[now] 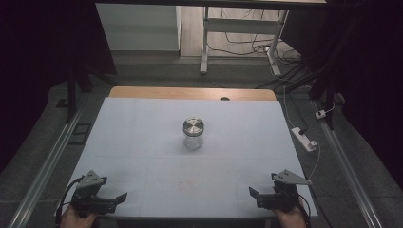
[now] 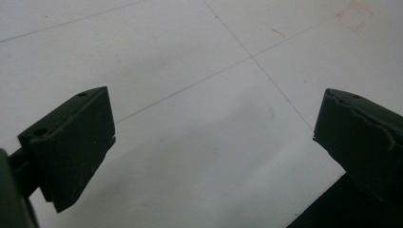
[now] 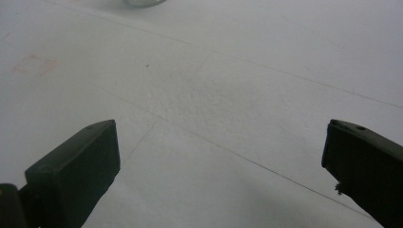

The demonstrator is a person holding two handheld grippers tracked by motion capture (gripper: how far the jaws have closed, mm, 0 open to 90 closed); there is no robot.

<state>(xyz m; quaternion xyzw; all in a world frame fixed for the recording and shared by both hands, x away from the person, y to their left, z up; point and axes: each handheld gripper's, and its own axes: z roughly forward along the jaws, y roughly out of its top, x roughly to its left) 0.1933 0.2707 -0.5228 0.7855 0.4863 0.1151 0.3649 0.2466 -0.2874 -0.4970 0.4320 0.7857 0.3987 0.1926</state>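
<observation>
Near edge of table, left corner: left gripper, black, 2 jaws, held in a person's hand; jaws spread wide with nothing between them, bare surface beneath.
Near edge of table, right corner: right gripper, black, 2 jaws, held in the other hand; jaws spread wide, empty, pointing inward toward the left gripper.
Centre of table: clear glass jar with round brushed-metal lid, upright, standing alone, well apart from both grippers.
Jar in right gripper view: a sliver of its base at the top edge, far beyond the jaws.
Surface: white rectangular table cover, thin ruled lines crossing it; faint red square mark in the left gripper view.
Far edge: strip of bare wooden tabletop beyond the cover.
Floor, right of table: white power strip with cable.
</observation>
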